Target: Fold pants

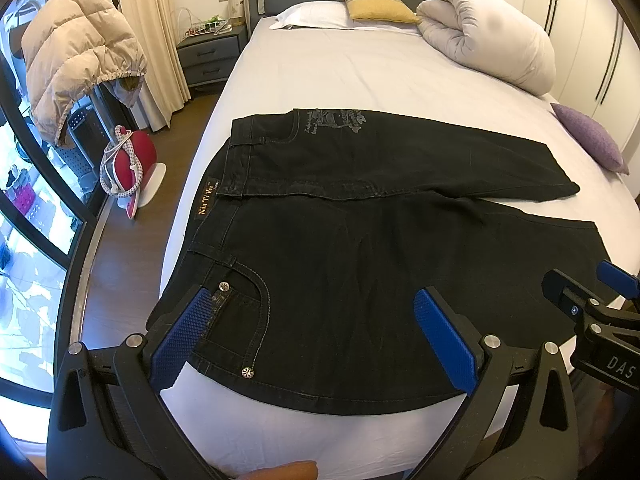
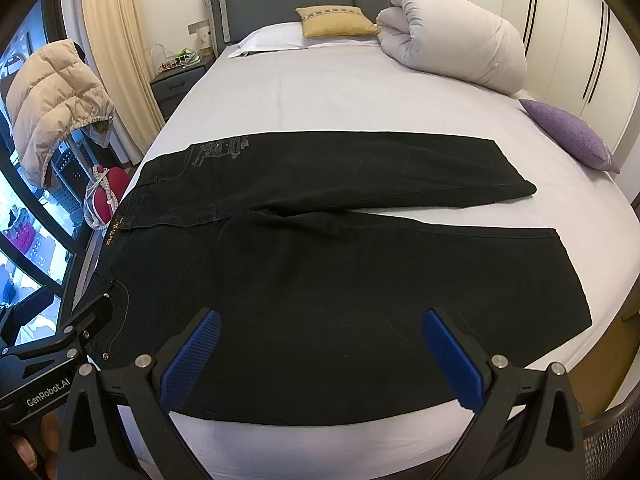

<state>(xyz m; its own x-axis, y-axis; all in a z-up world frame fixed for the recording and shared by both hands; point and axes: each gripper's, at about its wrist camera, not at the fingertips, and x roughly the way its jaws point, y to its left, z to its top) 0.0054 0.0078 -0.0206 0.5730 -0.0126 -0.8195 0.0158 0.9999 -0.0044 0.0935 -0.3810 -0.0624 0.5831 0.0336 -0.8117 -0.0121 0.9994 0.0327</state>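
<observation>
Looks like you're right at the start, nothing folded yet. Your left gripper has its jaws spread wide with nothing in them, poised over the near hip pocket, and your right gripper is just as wide and bare over the near leg. The black pants lie flat across the bed, waistband to your left, 2 legs splayed apart. Next I'd guess you pinch the near edge and carry it over onto the far leg.
</observation>
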